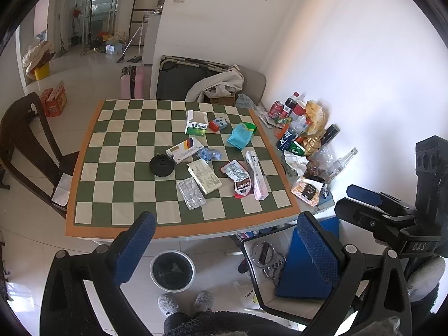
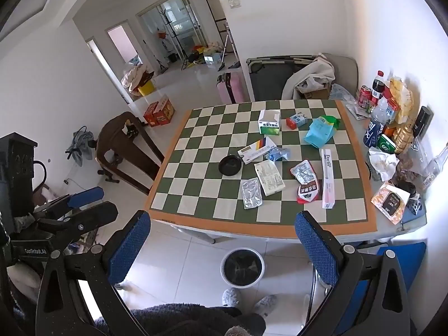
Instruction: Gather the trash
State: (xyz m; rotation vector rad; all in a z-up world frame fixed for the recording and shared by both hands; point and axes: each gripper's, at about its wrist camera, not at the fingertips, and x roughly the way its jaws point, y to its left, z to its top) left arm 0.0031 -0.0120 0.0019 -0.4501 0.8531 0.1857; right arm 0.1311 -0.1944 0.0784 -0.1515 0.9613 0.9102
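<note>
Trash lies scattered on the checkered table (image 1: 134,196) (image 2: 196,196): a silver blister pack (image 1: 191,193) (image 2: 251,193), a paper leaflet (image 1: 204,176) (image 2: 269,177), a red snack wrapper (image 1: 238,177) (image 2: 306,182), a long pink box (image 1: 257,175) (image 2: 327,179), a black lid (image 1: 161,165) (image 2: 229,165), a teal pouch (image 1: 240,136) (image 2: 319,133) and a green-white box (image 1: 196,124) (image 2: 269,125). A round bin (image 1: 172,271) (image 2: 242,267) stands on the floor below the table's front edge. My left gripper (image 1: 226,249) is open and empty above the bin. My right gripper (image 2: 224,245) is open and empty too.
Bottles, cans and bags (image 1: 302,134) (image 2: 392,128) crowd the table's right side by the wall. A dark wooden chair (image 1: 28,145) (image 2: 126,148) stands left of the table. A chair with a blue folder (image 1: 302,268) stands at the front right. Slippered feet (image 1: 184,302) are below.
</note>
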